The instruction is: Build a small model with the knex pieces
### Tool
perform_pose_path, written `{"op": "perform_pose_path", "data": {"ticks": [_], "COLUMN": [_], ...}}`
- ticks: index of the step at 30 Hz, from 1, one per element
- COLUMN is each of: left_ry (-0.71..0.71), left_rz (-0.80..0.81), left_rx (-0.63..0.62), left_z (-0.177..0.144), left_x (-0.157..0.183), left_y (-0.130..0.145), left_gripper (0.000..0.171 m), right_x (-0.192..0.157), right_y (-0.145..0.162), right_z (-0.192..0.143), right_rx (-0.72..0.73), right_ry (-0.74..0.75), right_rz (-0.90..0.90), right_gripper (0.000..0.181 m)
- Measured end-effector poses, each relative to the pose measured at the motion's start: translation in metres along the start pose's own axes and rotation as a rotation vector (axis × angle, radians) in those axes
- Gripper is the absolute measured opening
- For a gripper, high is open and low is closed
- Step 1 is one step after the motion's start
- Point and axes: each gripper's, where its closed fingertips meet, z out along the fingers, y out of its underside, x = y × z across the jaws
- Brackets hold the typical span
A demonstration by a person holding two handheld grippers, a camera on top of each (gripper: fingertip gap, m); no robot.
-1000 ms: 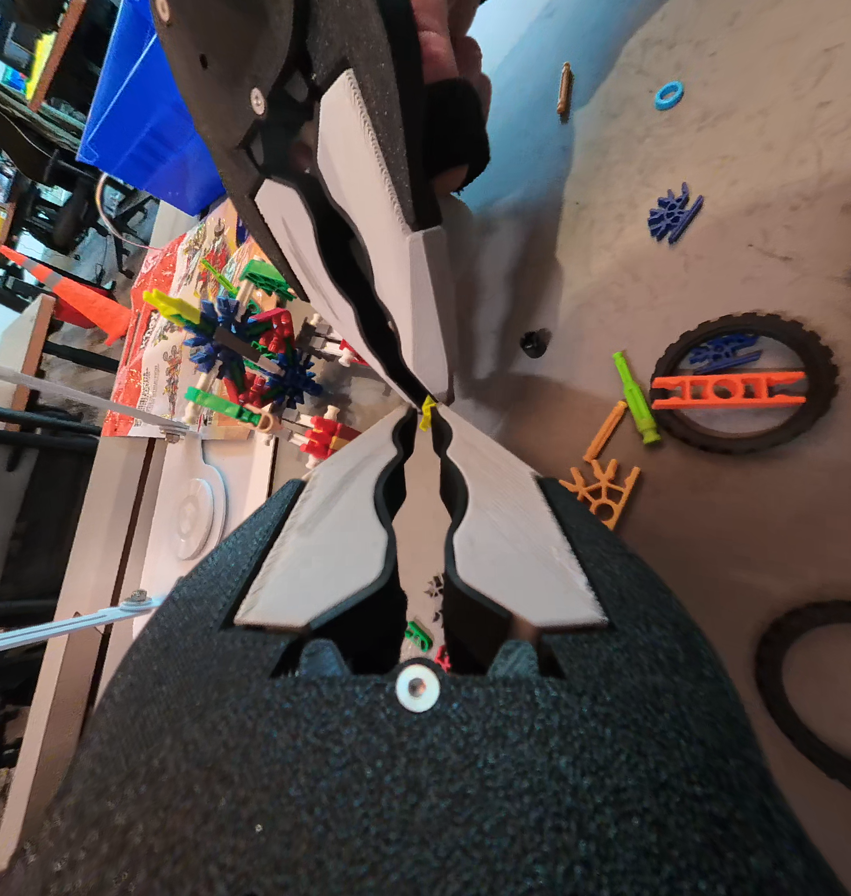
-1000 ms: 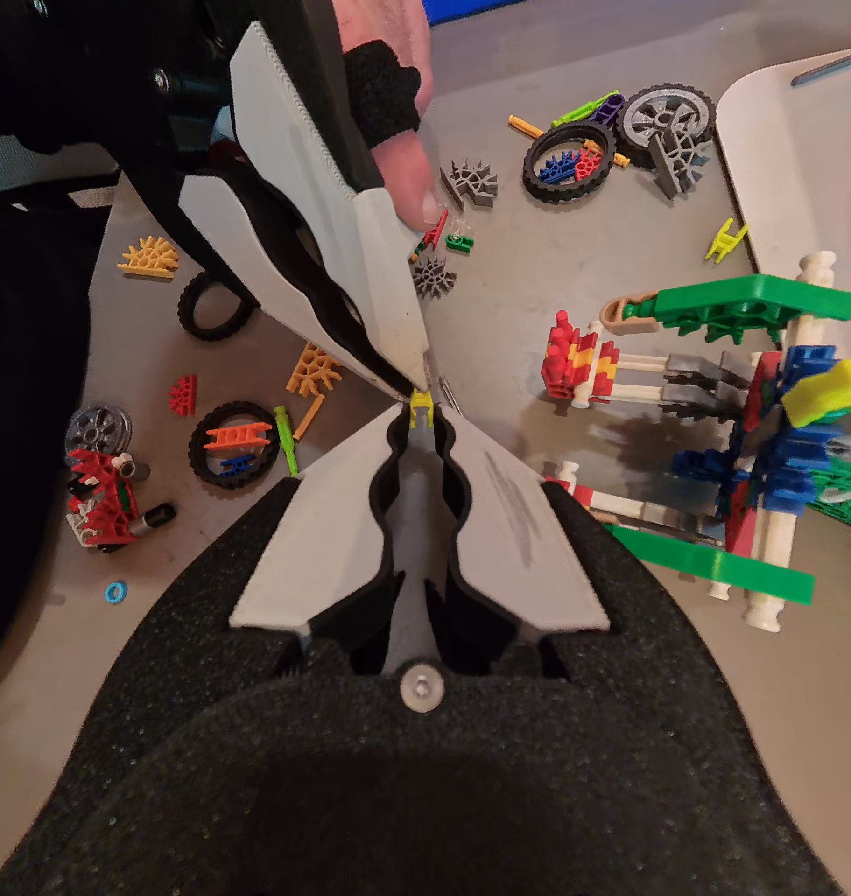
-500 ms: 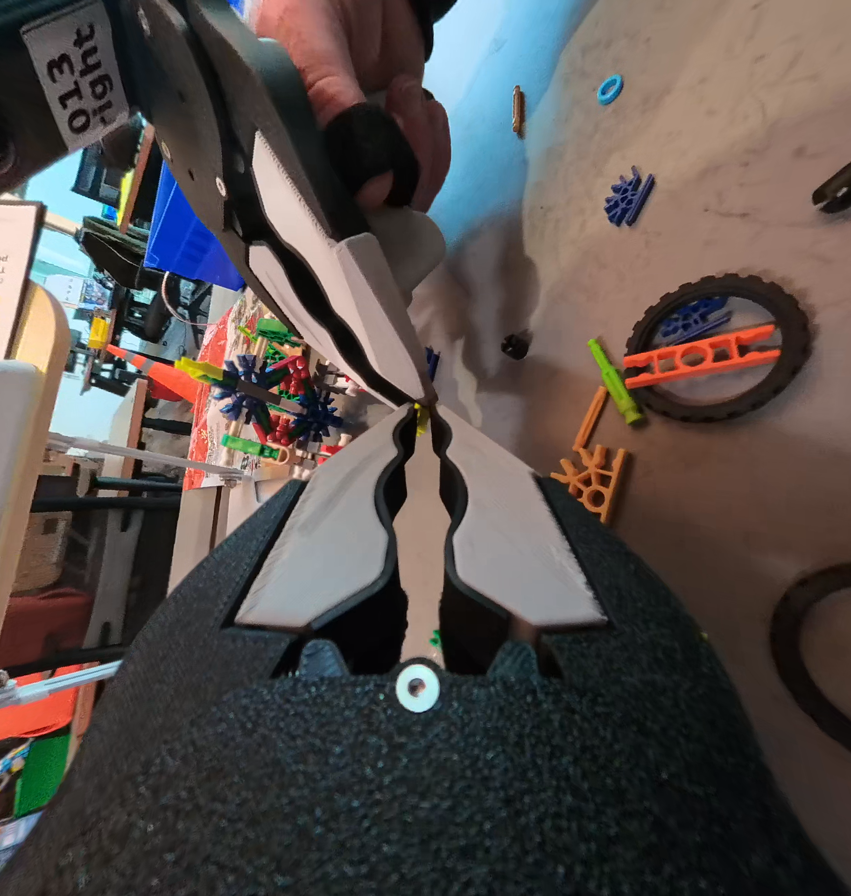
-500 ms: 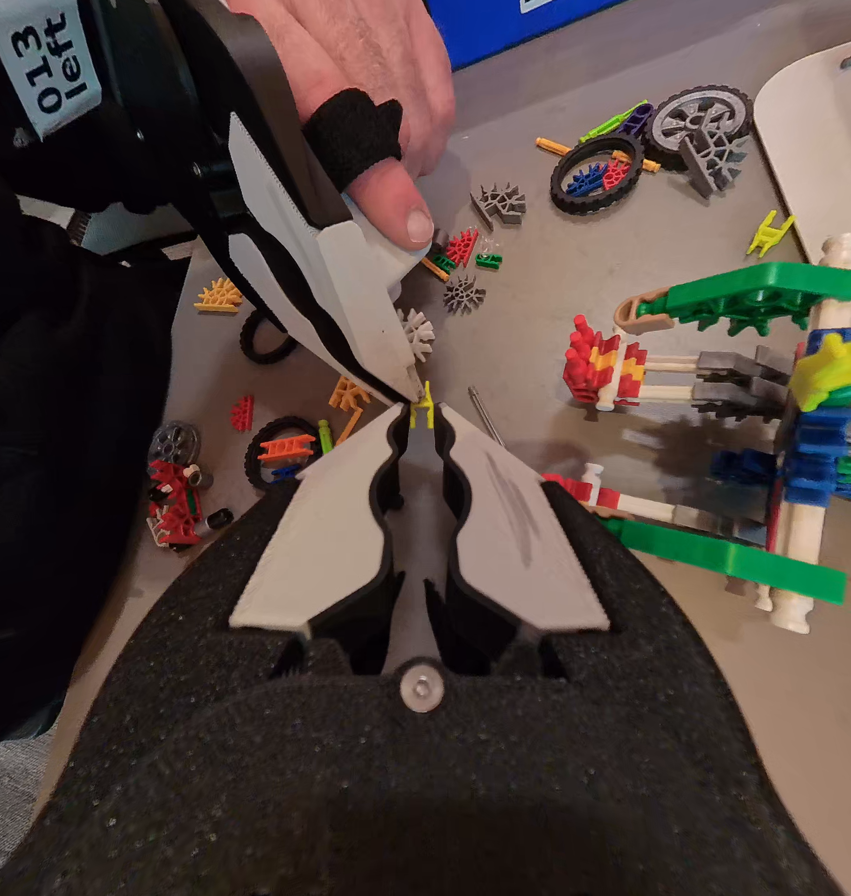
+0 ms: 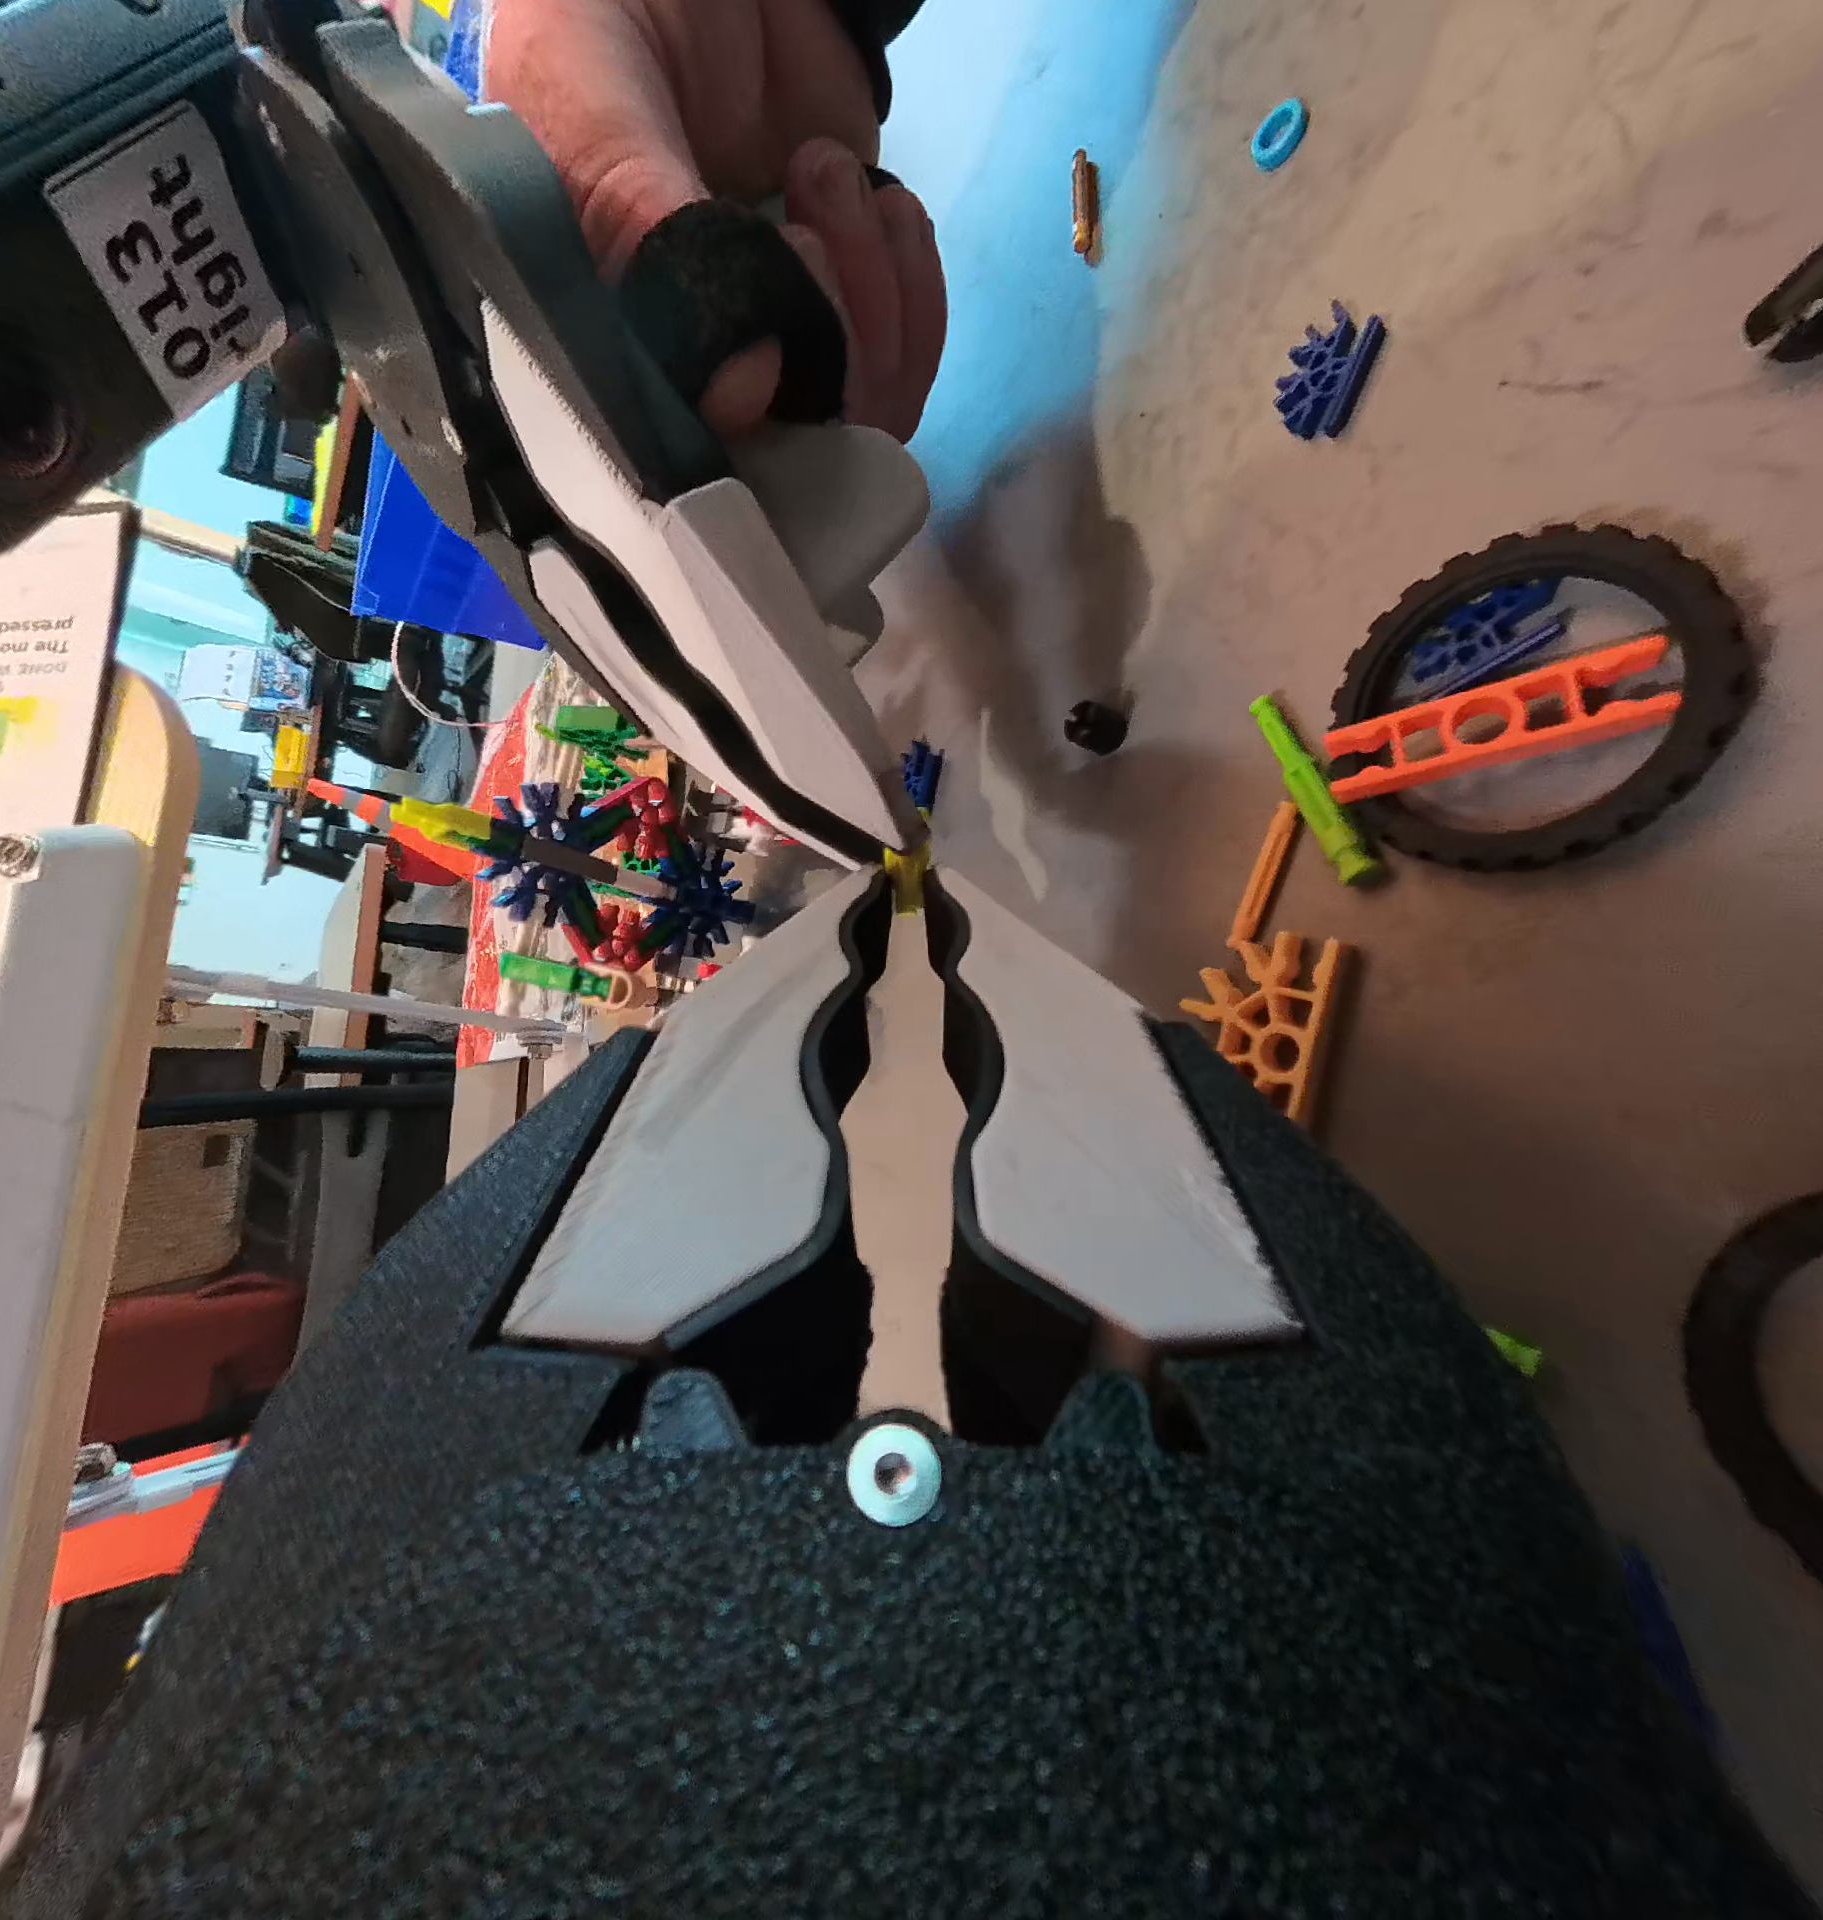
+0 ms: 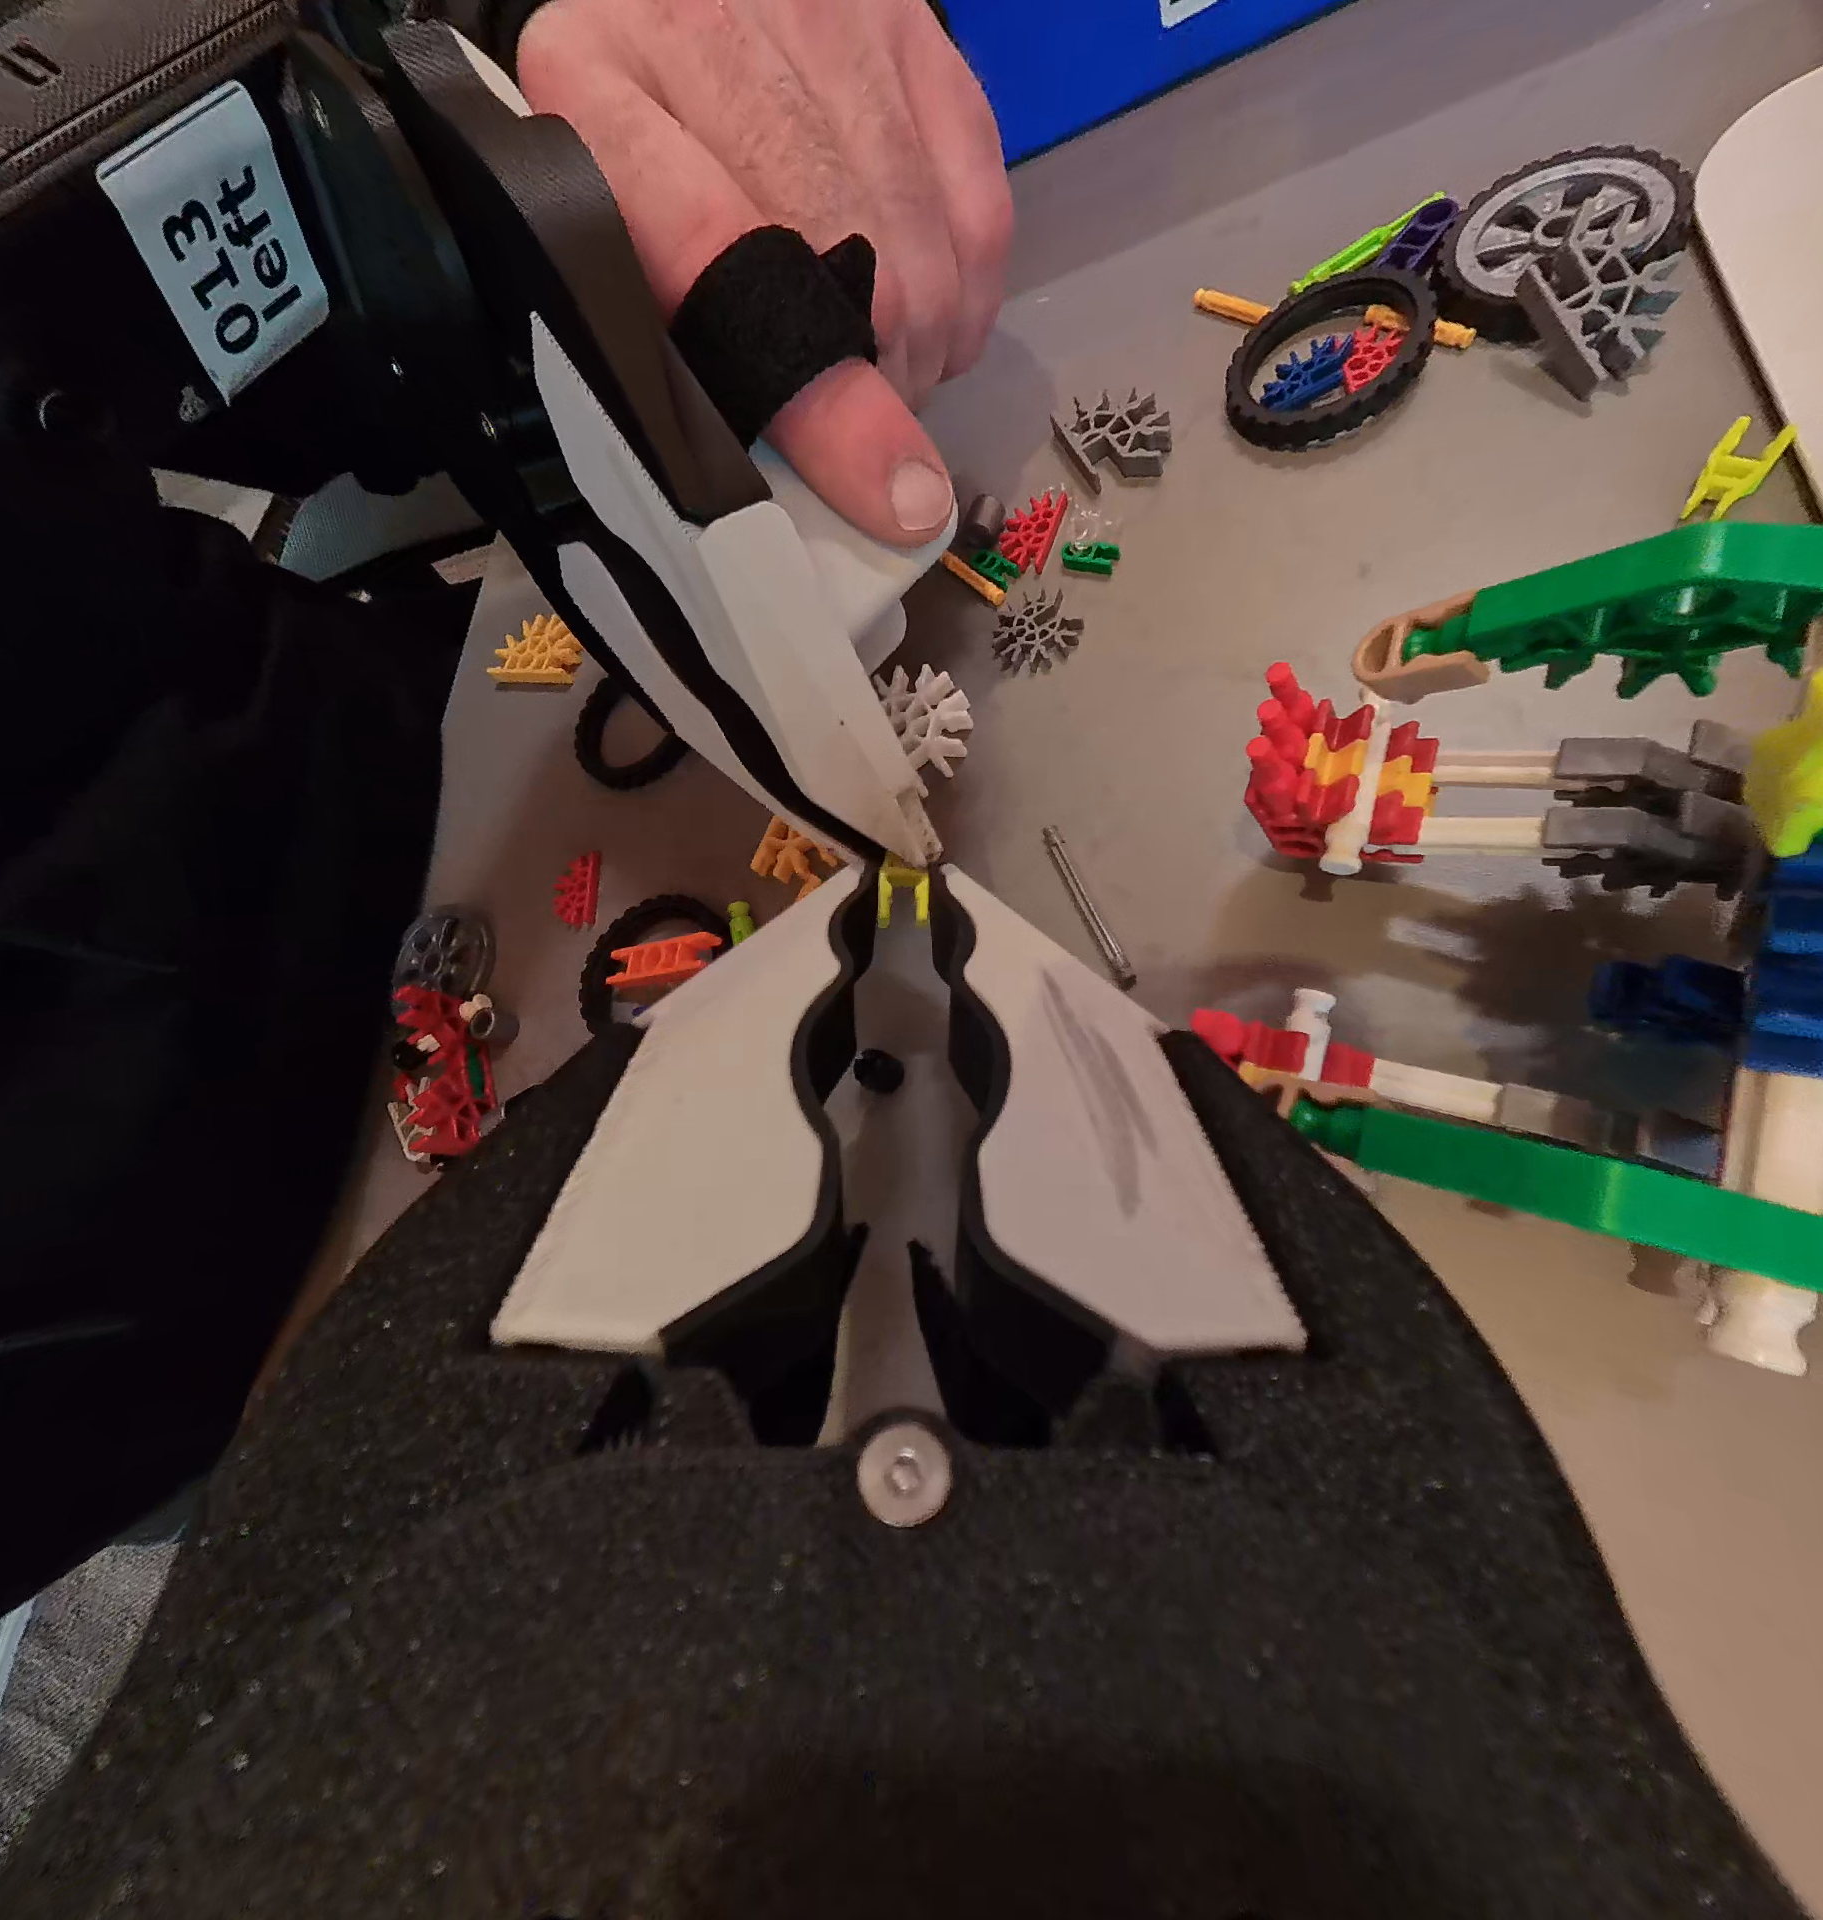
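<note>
Both tongs meet tip to tip above the grey desk (image 6: 1302,665), sharing one small yellow plastic clip connector (image 6: 902,891)

Right tongs (image 6: 905,883): closed on the yellow connector. It sits right at the fingertips; its two prongs point back toward the camera, long axis along the fingers

Left tongs (image 5: 902,878): narrowed to a slim gap, the yellow connector (image 5: 905,871) at its tips too. Looks pinched, but how firm the contact is, can't tell. In the right wrist view the left tongs come in from the upper left, tips touching the top end of the connector, a person's hand (image 6: 782,187) on the grip

Key relation: the connector lies dead centre between the two tip pairs, each tong on an opposite end, so neither is nearer

Around it on the desk:
- white snowflake-shaped connector (image 6: 922,717) just behind the left tongs' tips
- thin metal rod (image 6: 1087,904) lying flat, just right of the right tongs
- black rubber tyre with an orange ladder-shaped piece inside (image 5: 1541,698), well apart toward the left side
- multicolour rod-and-connector model with green panels (image 6: 1634,935) standing near the desk's right edge
</note>
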Motion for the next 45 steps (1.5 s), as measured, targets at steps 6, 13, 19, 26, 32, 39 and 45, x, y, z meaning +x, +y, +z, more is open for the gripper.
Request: {"op": "perform_pose_path", "data": {"ticks": [6,13,19,26,32,39,45], "left_ry": [0.011,0.1,0.184,0.229,0.219,0.282,0.305], "left_rz": [-0.029,-0.246,-0.343,-0.426,-0.445,-0.521,-0.6], "left_rx": [-0.007,-0.01,-0.023,-0.013,-0.103,-0.173,-0.17], "left_z": [0.002,0.003,0.005,0.006,0.005,0.008,0.013], "left_x": [0.0,-0.002,0.005,0.006,0.004,0.016,0.019], "left_y": [0.002,0.013,0.017,0.014,0.03,0.041,0.035], "left_gripper": [0.001,0.001,0.001,0.001,0.005,0.006,0.002], "right_x": [0.004,0.017,0.018,0.017,0.022,0.032,0.033], "right_y": [0.002,0.002,0.001,0.004,0.01,0.021,0.025], "right_z": [0.001,-0.005,0.002,0.006,0.005,0.004,0.007], "right_rx": [-0.011,-0.088,-0.107,-0.13,-0.15,-0.193,-0.219], "right_ry": [0.031,0.273,0.338,0.353,0.33,0.343,0.344], "right_rz": [-0.025,-0.32,-0.454,-0.508,-0.403,-0.314,-0.289], "right_gripper": [0.011,0.019,0.012,0.006,0.006,0.006,0.006]}}
